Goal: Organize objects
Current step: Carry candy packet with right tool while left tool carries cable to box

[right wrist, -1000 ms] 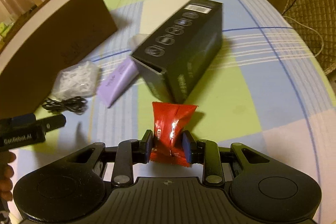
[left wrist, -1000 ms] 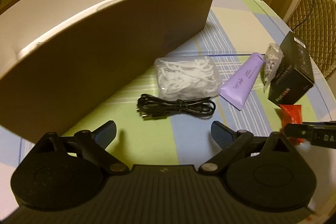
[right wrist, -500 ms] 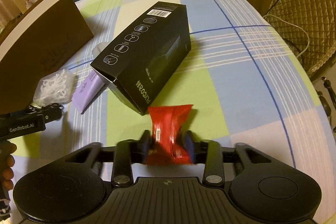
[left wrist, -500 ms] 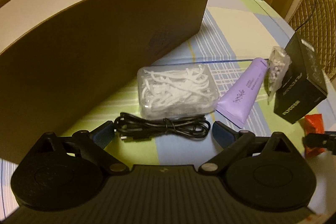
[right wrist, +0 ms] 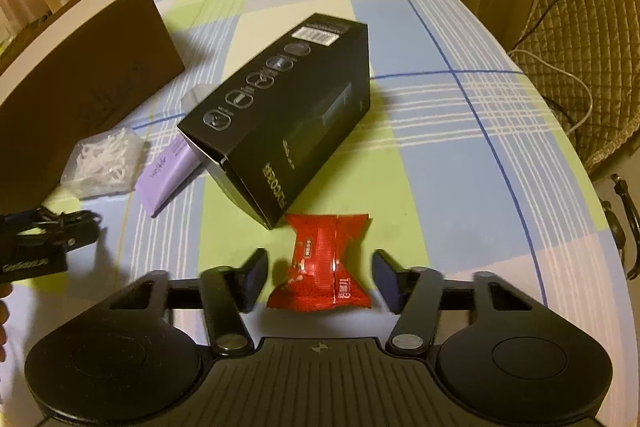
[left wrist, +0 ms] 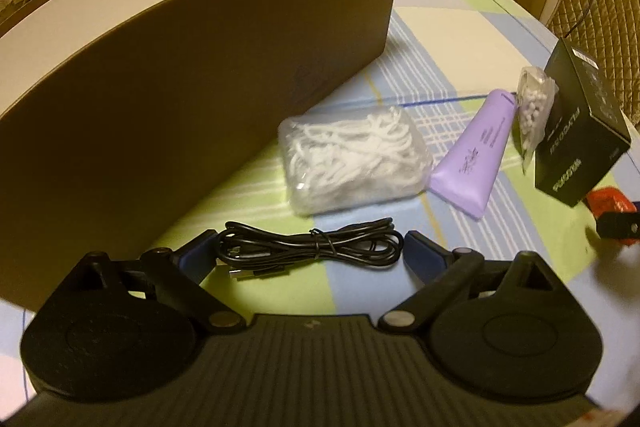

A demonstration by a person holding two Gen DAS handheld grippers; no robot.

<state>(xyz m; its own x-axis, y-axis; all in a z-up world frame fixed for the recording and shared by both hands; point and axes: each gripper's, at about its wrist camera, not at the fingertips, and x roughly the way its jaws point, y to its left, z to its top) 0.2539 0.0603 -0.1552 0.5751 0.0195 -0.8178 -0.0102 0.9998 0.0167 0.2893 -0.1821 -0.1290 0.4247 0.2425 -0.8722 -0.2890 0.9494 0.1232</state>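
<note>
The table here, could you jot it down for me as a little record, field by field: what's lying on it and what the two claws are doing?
left gripper: open, fingers either side of the black cable
right gripper: open, red snack packet lying between its fingers
container: big brown box, open top
loose items: bag of white floss picks, purple tube, small bag of white beads, black carton
surface: checked tablecloth

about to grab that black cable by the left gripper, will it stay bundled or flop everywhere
The black cable is coiled and cinched by a tie at its middle, so it probably lifts as one bundle. Its loose plug end may dangle. It looks light and limp.
</note>
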